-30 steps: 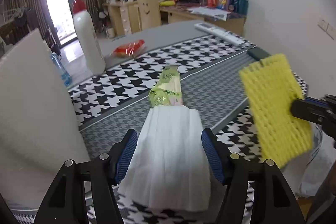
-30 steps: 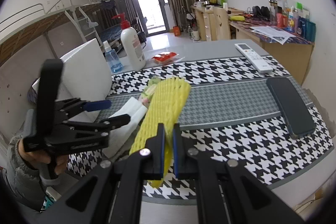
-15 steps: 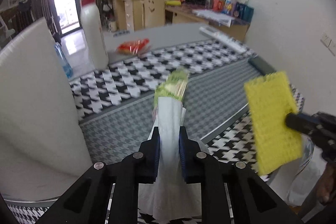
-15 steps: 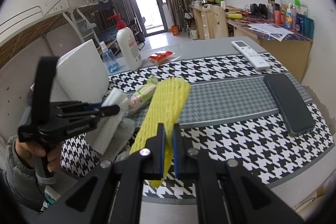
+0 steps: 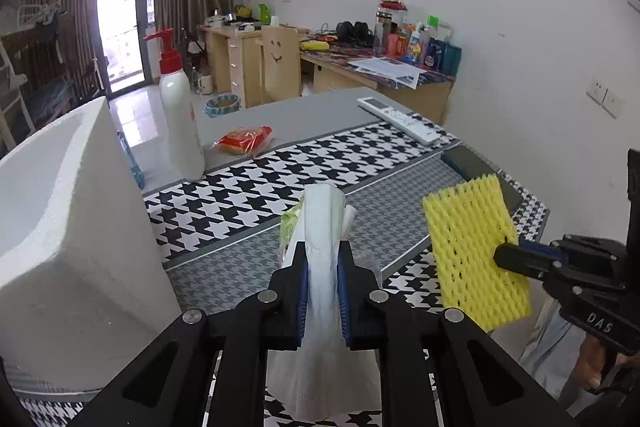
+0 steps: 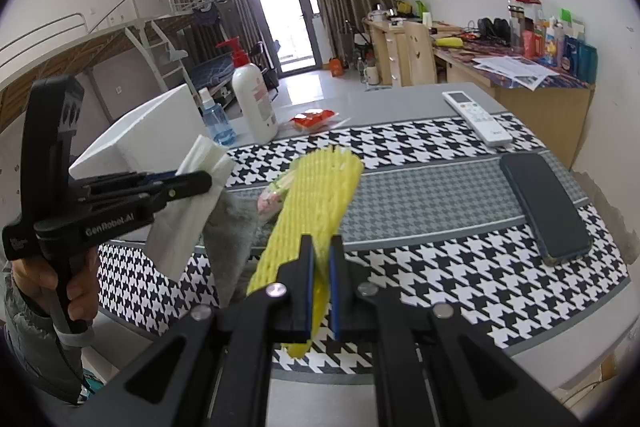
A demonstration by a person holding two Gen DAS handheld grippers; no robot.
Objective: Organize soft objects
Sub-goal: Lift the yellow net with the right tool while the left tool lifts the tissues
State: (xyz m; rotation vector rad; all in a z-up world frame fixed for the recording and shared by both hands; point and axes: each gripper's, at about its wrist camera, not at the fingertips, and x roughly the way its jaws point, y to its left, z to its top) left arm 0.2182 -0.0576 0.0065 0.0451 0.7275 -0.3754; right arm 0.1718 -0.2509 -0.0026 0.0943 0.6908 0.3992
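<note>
My left gripper [image 5: 322,259] is closing on a white tissue pack [image 5: 322,223], with its blue pads pressing both sides, and holds it lifted off the houndstooth table [image 5: 248,187]. In the right wrist view the tissue pack [image 6: 188,211] hangs from the left gripper [image 6: 200,183], with a grey cloth [image 6: 232,227] dangling beside it. My right gripper [image 6: 320,251] is shut on a yellow foam net [image 6: 316,199], held in the air at the right in the left wrist view [image 5: 474,251]. A green packet [image 5: 289,225] lies on the table behind the tissue pack.
A white foam box [image 5: 60,227] stands at the table's left. Behind it are a red-capped pump bottle [image 5: 180,123] and a blue spray bottle [image 6: 216,123]. A red packet [image 5: 244,141], a remote [image 6: 476,117] and a dark phone [image 6: 544,203] lie on the table.
The left gripper closed on the white tissue pack and lifted it off the table. The right gripper kept still with the yellow foam net.
</note>
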